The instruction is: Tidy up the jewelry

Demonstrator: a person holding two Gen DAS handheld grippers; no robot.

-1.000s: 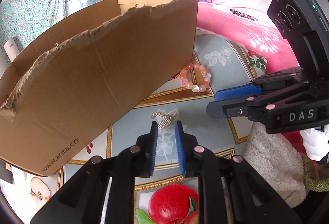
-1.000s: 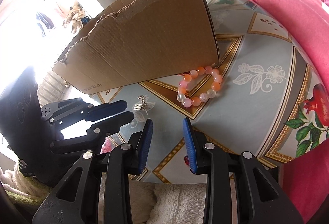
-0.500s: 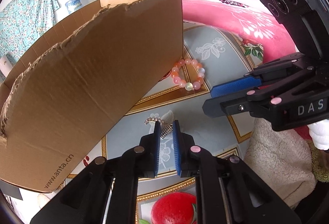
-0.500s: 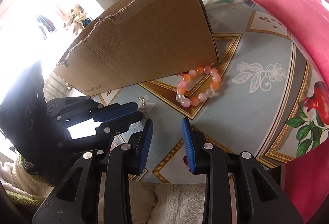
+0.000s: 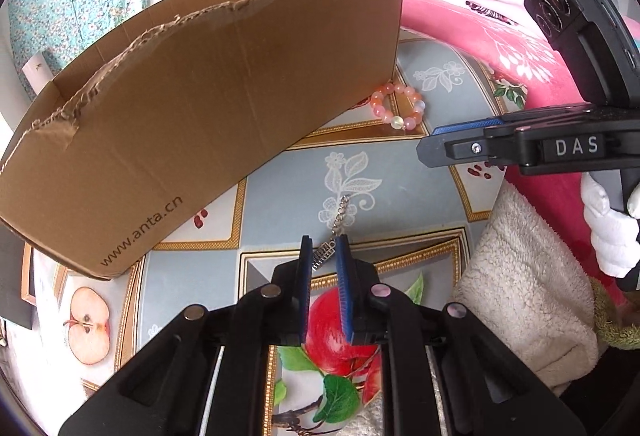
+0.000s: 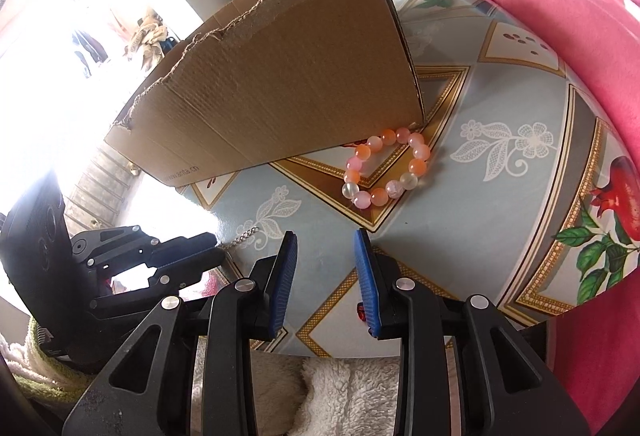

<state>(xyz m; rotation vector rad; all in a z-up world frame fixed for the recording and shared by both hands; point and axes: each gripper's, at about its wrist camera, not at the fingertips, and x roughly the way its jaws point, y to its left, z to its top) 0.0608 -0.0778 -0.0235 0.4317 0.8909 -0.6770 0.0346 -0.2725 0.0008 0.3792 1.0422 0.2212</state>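
Our left gripper [image 5: 324, 256] pinches the silver chain [image 5: 335, 232], trailing toward twelve o'clock, while our spread, empty right gripper [image 6: 325, 248] has the bead bracelet [image 6: 386, 168] near one o'clock, beside the cardboard box [image 6: 280, 92].

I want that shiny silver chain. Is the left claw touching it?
Touching. The left wrist view shows the left claw pinching the silver chain's small charm between its blue pads, while the rest of the chain trails onto the tablecloth.
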